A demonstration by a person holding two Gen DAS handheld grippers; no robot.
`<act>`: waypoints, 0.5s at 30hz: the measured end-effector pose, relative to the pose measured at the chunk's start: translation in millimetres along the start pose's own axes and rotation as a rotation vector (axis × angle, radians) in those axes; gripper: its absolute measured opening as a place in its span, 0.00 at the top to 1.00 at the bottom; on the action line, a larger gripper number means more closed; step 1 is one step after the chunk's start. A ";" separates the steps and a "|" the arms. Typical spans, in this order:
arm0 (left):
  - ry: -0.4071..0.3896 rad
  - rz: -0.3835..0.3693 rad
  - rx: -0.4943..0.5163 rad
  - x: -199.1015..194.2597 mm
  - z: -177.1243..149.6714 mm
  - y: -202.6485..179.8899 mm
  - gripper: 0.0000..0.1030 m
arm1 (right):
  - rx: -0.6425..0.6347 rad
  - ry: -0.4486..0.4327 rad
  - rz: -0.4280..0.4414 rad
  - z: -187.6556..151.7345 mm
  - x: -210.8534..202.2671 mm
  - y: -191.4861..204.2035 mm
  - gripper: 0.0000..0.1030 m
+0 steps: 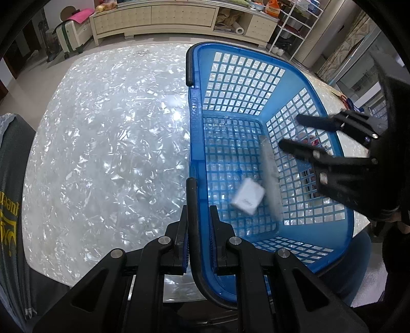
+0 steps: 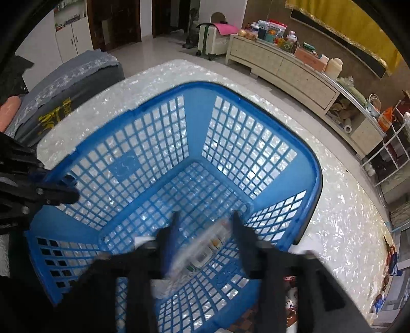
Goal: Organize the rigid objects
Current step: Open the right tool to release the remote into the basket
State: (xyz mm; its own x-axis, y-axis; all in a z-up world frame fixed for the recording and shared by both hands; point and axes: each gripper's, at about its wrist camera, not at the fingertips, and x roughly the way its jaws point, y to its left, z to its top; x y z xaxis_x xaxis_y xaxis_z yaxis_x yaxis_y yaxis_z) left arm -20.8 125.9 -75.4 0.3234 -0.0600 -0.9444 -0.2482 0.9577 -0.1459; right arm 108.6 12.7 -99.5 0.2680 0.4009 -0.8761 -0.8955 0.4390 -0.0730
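Note:
A blue lattice basket (image 1: pixel 202 66) stands on the pearly table (image 1: pixel 102 128). My left gripper (image 1: pixel 198 217) is shut on its near rim and the black handle (image 1: pixel 191 184) lying along that rim. A small white box (image 1: pixel 247 197) lies on the basket floor. Beside it a long clear flat thing (image 1: pixel 271 179) is blurred and leans toward the right wall. My right gripper (image 1: pixel 289 132) hangs open over the basket's right side. In the right wrist view the clear thing (image 2: pixel 200 251) shows between the spread fingers of my right gripper (image 2: pixel 207 228), with no pad touching it. The left gripper (image 2: pixel 64 193) grips the basket (image 2: pixel 316 179).
A grey cushioned seat (image 1: pixel 12 166) borders the table's left side. A cream low cabinet (image 1: pixel 159 18) and a suitcase (image 1: pixel 69 33) stand on the floor beyond. Small colourful items (image 2: pixel 392 258) lie at the table's right edge. A white wire rack (image 1: pixel 294 23) is at the far right.

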 end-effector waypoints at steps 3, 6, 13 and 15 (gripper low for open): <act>-0.001 0.003 -0.002 -0.1 -0.2 -0.3 0.86 | -0.011 -0.025 -0.024 2.5 -7.2 3.0 0.30; -0.001 0.005 -0.002 0.1 0.1 -0.4 0.86 | -0.021 -0.030 -0.027 4.4 -13.7 4.0 0.15; -0.001 0.014 0.001 0.6 0.6 -0.8 0.86 | 0.025 -0.039 -0.053 1.4 -27.8 -5.9 0.00; -0.002 0.017 0.001 0.4 0.8 -1.2 0.86 | 0.035 -0.042 -0.053 -1.2 -32.0 -10.2 0.00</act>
State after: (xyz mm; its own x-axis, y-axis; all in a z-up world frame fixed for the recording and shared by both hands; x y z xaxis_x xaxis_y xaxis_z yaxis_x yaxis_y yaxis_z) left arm -19.6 124.9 -75.4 0.3207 -0.0428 -0.9462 -0.2529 0.9588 -0.1291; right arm 108.7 -5.6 -71.2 0.3300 0.4094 -0.8506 -0.8667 0.4884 -0.1012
